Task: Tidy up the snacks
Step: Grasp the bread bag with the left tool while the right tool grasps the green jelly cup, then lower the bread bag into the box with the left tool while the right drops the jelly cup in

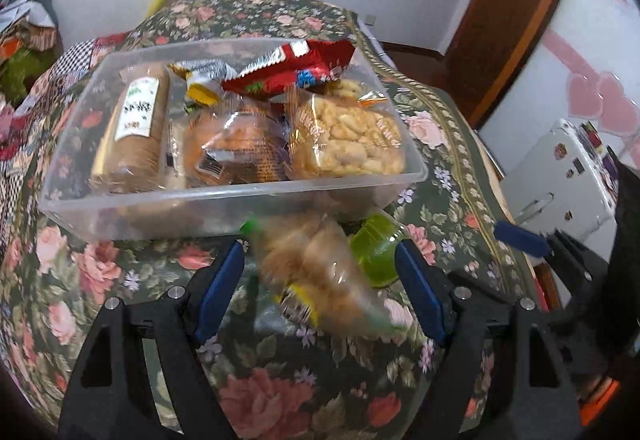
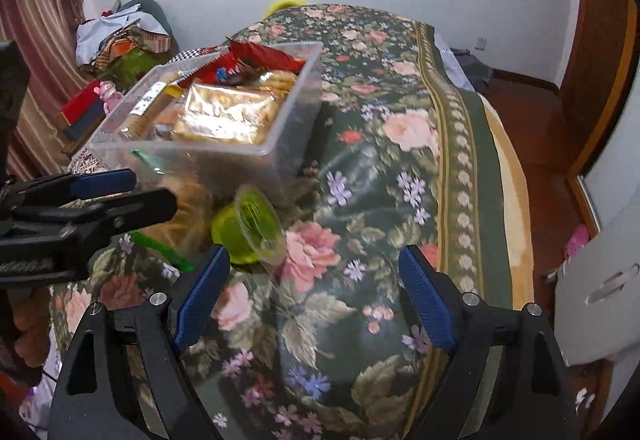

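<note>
A clear plastic bin on the floral cloth holds several snack packs: a biscuit roll, a round cake pack, a puffed-snack bag and a red bag. In front of it lie a clear bag of golden snacks and a green jelly cup on its side. My left gripper is open with the bag between its blue pads, blurred. My right gripper is open and empty, its left pad beside the jelly cup. The bin also shows in the right wrist view.
The floral cloth drapes a rounded table; its edge falls away at the right to a wooden floor. A white appliance stands to the right. Piled clothes and a striped curtain are at the far left.
</note>
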